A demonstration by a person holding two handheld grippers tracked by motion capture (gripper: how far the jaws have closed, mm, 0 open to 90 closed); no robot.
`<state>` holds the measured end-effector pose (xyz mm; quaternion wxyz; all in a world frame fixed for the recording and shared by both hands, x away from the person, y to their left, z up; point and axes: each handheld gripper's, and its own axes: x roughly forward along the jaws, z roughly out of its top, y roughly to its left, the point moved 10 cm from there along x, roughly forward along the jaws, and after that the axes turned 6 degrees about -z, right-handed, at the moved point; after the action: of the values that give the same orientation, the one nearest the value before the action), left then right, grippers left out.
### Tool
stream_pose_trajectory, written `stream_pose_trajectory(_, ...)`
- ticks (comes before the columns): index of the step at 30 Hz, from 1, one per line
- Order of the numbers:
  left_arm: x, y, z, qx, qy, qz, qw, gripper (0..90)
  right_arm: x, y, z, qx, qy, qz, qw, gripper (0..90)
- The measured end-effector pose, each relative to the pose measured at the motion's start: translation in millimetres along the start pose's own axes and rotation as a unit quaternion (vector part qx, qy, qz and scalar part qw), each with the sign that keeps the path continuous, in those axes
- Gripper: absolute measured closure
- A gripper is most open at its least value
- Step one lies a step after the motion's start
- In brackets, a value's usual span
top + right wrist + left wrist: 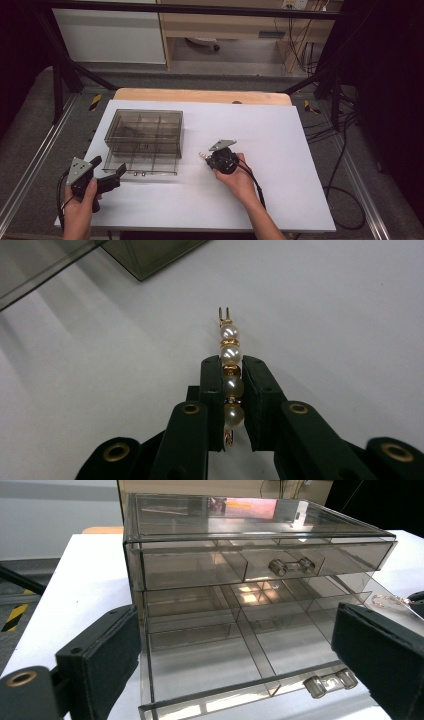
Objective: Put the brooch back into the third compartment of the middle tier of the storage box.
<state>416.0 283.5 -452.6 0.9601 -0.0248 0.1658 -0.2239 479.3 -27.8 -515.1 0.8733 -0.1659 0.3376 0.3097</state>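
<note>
Right gripper (232,362) had its jaws clamped on the pearl hair clip (230,371) — pads pressed on the middle pearls from both sides, gold prong end sticking out past the tips toward the top of the right gripper view. The grip across the narrow width, with the clip's long axis running along the jaws, looked chosen so the clip wouldn't swivel when lifted. In that view the clip sat low over the white tabletop (325,305); whether it was touching or just off it I couldn't tell.

In the high view the right gripper (206,157) sat centre frame, just right of the smoked acrylic drawer box (145,132), pointing left toward it. The clip showed there as a small pale glint at the tips.

Left gripper (111,170) was at lower left of the high view, jaws spread wide, nothing between the pads. In the left gripper view its jaws framed the lower corners of the frame with the box dead ahead. My read: parked there to steady the box or work a drawer.

The lower drawer (225,675) was pulled out toward the camera, handle (330,682) at lower right, divided compartments visibly empty. The upper drawer (260,562) was closed.

Judgement: the clip was headed for the open drawer. The carry is short, box and clip being near each other. Main risk is the round pearls slipping between flat pads, or the clip catching the drawer's front wall on the way in.
</note>
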Motion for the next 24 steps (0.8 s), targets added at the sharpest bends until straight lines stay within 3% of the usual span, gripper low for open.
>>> stream_pose_trajectory(13, -0.6, -0.1, 0.1, -0.003, 0.0, -0.003, 1.0, 5.6, -6.9, 5.1, 3.6, -0.003, -0.011, 0.012, 0.9999, 80.2)
stream_pose_trajectory(24, -0.6, -0.2, 0.2, -0.001, 0.001, -0.004, 1.0, 5.6, -20.8, 5.0, 10.8, 0.001, -0.036, 0.017, 0.9992, 80.2)
